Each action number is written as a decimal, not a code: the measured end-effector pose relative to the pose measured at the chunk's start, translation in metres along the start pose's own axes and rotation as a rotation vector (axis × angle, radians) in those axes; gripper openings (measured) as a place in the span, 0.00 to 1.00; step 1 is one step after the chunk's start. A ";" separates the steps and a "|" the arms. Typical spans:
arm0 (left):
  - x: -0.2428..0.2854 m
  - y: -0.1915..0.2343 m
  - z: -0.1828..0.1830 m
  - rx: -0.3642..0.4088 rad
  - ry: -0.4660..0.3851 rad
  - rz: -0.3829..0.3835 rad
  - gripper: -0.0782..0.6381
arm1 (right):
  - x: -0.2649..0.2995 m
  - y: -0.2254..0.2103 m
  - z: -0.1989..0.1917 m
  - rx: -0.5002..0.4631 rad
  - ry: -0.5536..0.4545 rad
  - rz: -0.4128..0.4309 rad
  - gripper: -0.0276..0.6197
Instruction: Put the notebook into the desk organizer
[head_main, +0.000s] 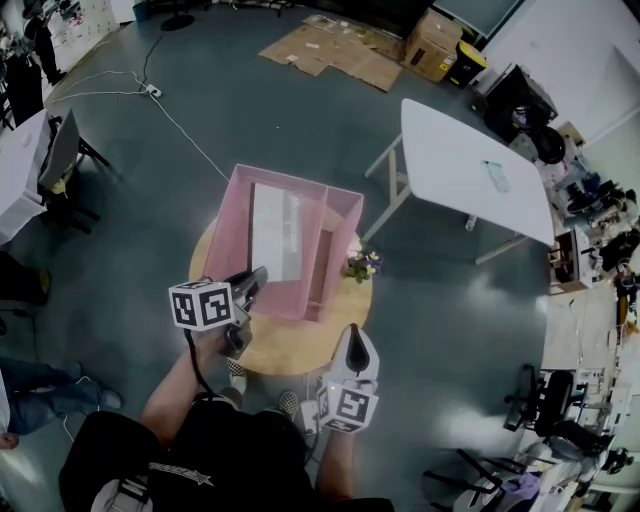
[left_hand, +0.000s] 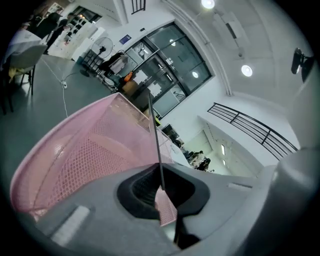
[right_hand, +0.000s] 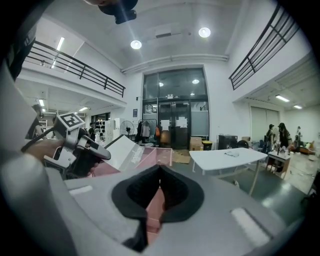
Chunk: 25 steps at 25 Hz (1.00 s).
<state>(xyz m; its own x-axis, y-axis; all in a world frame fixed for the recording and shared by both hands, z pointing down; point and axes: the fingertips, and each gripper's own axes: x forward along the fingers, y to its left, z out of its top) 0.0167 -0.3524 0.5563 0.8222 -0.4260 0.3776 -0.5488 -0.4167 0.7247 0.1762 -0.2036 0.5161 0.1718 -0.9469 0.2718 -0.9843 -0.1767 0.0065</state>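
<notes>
A pink mesh desk organizer (head_main: 341, 199) stands on a small round wooden table (head_main: 290, 350). A pale grey notebook (head_main: 275, 230) leans inside its left compartment. My left gripper (head_main: 255, 281) is shut on the notebook's near edge. In the left gripper view the notebook (left_hand: 154, 135) shows edge-on as a thin dark line rising from the shut gripper (left_hand: 161, 190), with the organizer (left_hand: 85, 150) behind it. My right gripper (head_main: 355, 338) hovers at the table's near right side, shut and empty. In the right gripper view, beyond my right gripper (right_hand: 160, 187), I see the left gripper (right_hand: 102, 152) holding the tilted notebook (right_hand: 122, 150) over the organizer (right_hand: 156, 156).
A small pot of flowers (head_main: 362, 266) sits on the round table right of the organizer. A white folding table (head_main: 470, 165) stands to the far right. Flattened cardboard (head_main: 330, 48) lies on the floor behind, and a chair (head_main: 60, 150) stands at the left.
</notes>
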 end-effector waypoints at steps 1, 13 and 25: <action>0.000 0.004 0.000 -0.022 0.007 0.008 0.13 | 0.000 0.001 -0.001 0.000 0.002 0.000 0.05; 0.003 0.026 -0.002 -0.079 0.045 0.107 0.28 | 0.006 0.008 -0.004 0.000 0.014 0.014 0.05; -0.009 0.027 -0.010 -0.044 0.074 0.214 0.62 | 0.004 0.010 -0.002 -0.001 0.002 0.060 0.05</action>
<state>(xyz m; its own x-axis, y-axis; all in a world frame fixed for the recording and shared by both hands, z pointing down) -0.0036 -0.3515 0.5783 0.6977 -0.4397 0.5656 -0.7058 -0.2869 0.6477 0.1668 -0.2090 0.5195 0.1128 -0.9553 0.2734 -0.9928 -0.1197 -0.0088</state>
